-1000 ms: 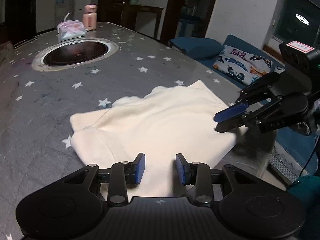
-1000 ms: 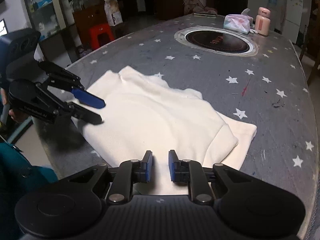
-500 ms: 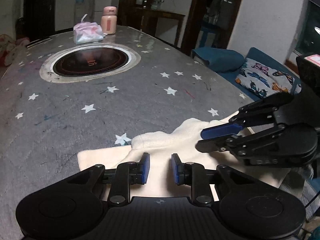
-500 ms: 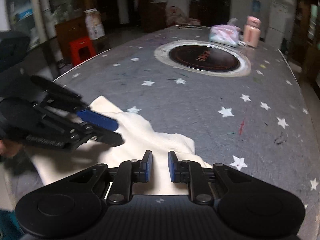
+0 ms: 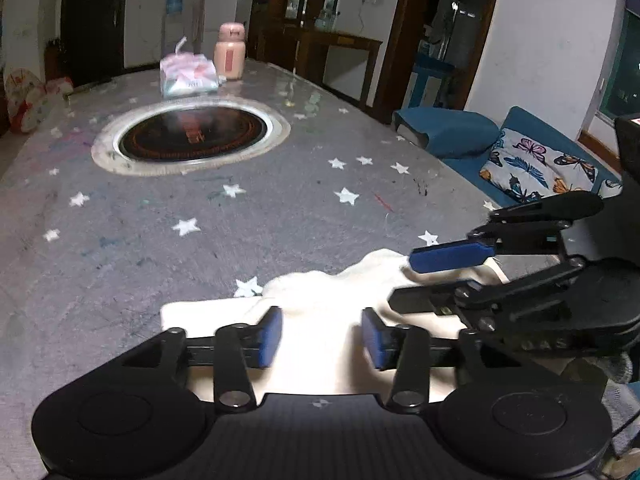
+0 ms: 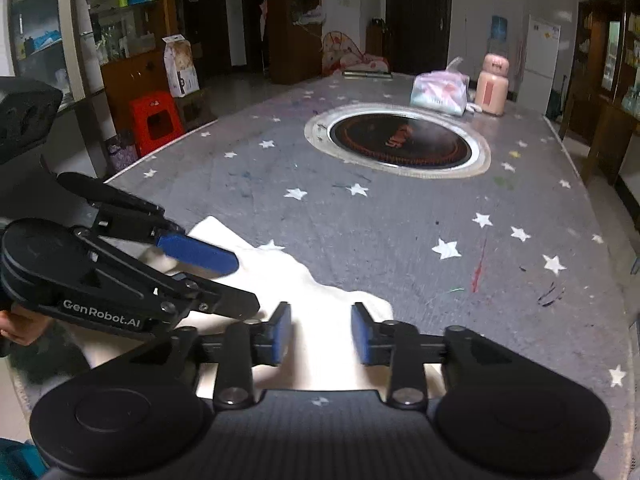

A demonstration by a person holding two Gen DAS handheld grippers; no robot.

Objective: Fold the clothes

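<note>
Since a second ago we have drawn both tools back toward the near edge, so much less of the cream garment (image 5: pixel 320 344) shows ahead of us, and both sets of jaws have just been opening. Our left hand-held gripper (image 5: pixel 321 335) now stands released, its 2 blue pads apart with the cloth lying beneath the gap, not pinched. Our right hand-held gripper (image 6: pixel 321 331) is likewise released, pads apart over the same cloth (image 6: pixel 316 344).

In the left view the right tool (image 5: pixel 440 276) reaches in from the right, its blue pad over the garment's far corner; in the right view the left tool (image 6: pixel 208 276) comes in from the left and covers part of the cloth. Each blocks the other's sight of the garment's side edge. A bit of a hand (image 6: pixel 20 326) shows at the left border, mostly cut off.

The garment lies folded at the near edge of the worktop (image 5: pixel 280 208), which wears a grey cover with white stars. Its near part is hidden under our tool bodies, so we cannot tell how the fold finishes there.

Well beyond, a round dark cooktop (image 5: pixel 192 134) is set into the worktop. Past it stand a pink bottle (image 5: pixel 229 57) and a plastic bag (image 5: pixel 188 76), just beside each other; the bag's contents are too blurred to make out. Off to the right is a blue sofa (image 5: pixel 452 136) with a butterfly cushion (image 5: pixel 536 170); on the other side, a red stool (image 6: pixel 156 120).
</note>
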